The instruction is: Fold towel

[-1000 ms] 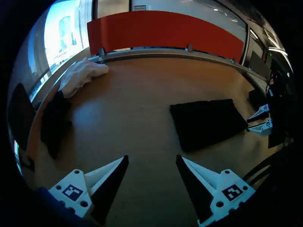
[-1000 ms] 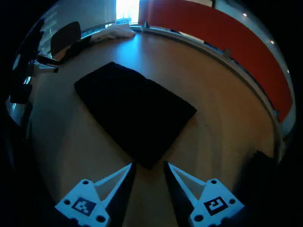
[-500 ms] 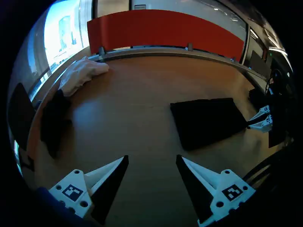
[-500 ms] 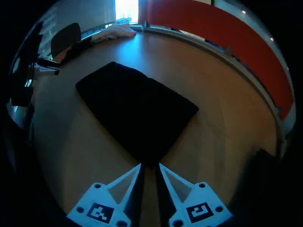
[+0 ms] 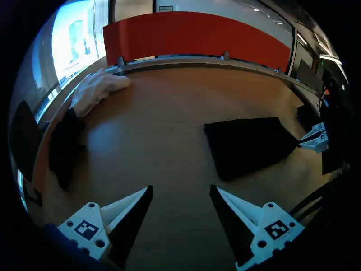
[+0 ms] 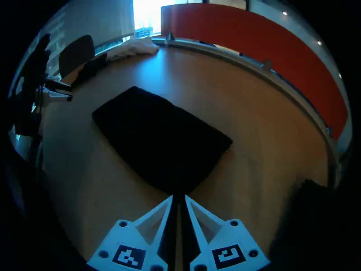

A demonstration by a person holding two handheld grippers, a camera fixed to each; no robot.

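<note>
A black towel lies folded flat on the wooden table, to the right of my left gripper. That gripper hangs open over bare wood, well short of the towel. At the towel's far right corner my right gripper is shut on the cloth, and the corner is pulled up into a point. In the right gripper view the towel spreads ahead, its near corner pinched between the two closed fingers of my right gripper. My left gripper stands open at the far left.
A crumpled white cloth and a dark garment lie along the table's left edge. A red panel and a metal rail close off the far side. A dark chair back stands beyond the table. A dark object sits near the right gripper.
My right gripper moved up to the towel's near corner, shut on it and raised it slightly, so that corner now peaks. The left gripper has not moved.
</note>
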